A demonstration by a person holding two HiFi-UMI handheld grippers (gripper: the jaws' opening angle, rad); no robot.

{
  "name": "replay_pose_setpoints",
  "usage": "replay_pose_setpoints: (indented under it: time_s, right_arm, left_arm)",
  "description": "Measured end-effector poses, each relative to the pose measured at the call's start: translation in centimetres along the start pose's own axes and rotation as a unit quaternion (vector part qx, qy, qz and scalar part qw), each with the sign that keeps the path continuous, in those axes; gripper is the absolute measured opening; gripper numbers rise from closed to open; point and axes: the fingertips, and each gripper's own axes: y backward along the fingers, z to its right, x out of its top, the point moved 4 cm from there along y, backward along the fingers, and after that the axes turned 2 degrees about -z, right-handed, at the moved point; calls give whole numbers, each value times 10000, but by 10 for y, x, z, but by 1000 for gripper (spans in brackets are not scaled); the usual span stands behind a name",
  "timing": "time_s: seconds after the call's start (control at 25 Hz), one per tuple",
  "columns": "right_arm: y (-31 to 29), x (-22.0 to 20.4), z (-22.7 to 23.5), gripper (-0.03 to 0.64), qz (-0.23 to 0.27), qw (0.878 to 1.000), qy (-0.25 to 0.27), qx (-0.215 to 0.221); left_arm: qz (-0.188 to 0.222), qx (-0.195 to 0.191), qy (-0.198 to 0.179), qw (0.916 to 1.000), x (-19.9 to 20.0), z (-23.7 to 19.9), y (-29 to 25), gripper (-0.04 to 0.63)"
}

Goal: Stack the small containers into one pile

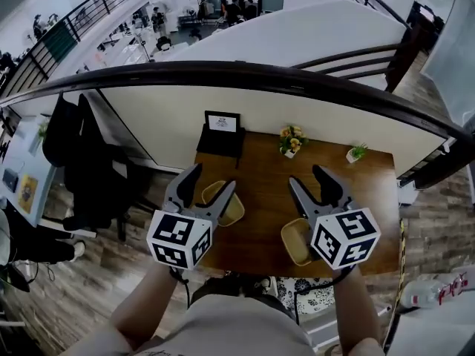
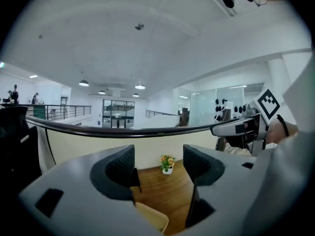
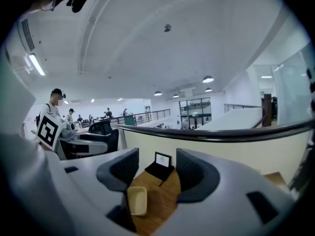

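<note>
Over the brown wooden table (image 1: 260, 191), the left gripper (image 1: 212, 180) and right gripper (image 1: 308, 178) both have jaws apart, with nothing clamped. One pale yellow shallow plastic container (image 1: 234, 212) lies on the table's left part, below the left gripper. A second pale yellow container (image 1: 295, 243) lies right, by the near edge, under the right gripper. The two containers are apart, unstacked.
</note>
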Motion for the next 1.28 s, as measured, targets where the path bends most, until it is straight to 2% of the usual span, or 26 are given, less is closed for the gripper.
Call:
replay_pose_setpoints:
  time_s: [0.28, 0.44, 0.6, 0.92, 1.08, 1.2, 1.28]
  right_arm:
    - [-90, -51, -36, 242, -884, 9946, 3, 544]
    - [-133, -93, -50, 240, -1450, 9865, -5, 755]
    - [-164, -139, -60, 238, -1998, 9760, 4, 866]
    - [-210, -215, -67, 235, -2768, 9567, -129, 891]
    - [-226, -246, -67, 233, -3089, 9468, -153, 893]
    - [-236, -266, -65, 230, -3297, 9397, -162, 890]
    - [-240, -279, -65, 226, -3440, 9345, -149, 901]
  left_arm:
    - [-624, 577, 660, 9942, -59, -62, 0, 307]
    - [-1041, 750, 992, 9868, -101, -86, -7, 307]
    - [-1506, 835, 1342, 9759, -150, -100, -18, 307]
    - [-2273, 759, 2131, 9472, -231, -111, -41, 307]
    - [-2603, 662, 2617, 9270, -265, -107, -55, 301]
    - [-2973, 559, 2711, 9138, -293, -103, -68, 291]
    - [-3075, 623, 3000, 9009, -309, -106, -72, 291]
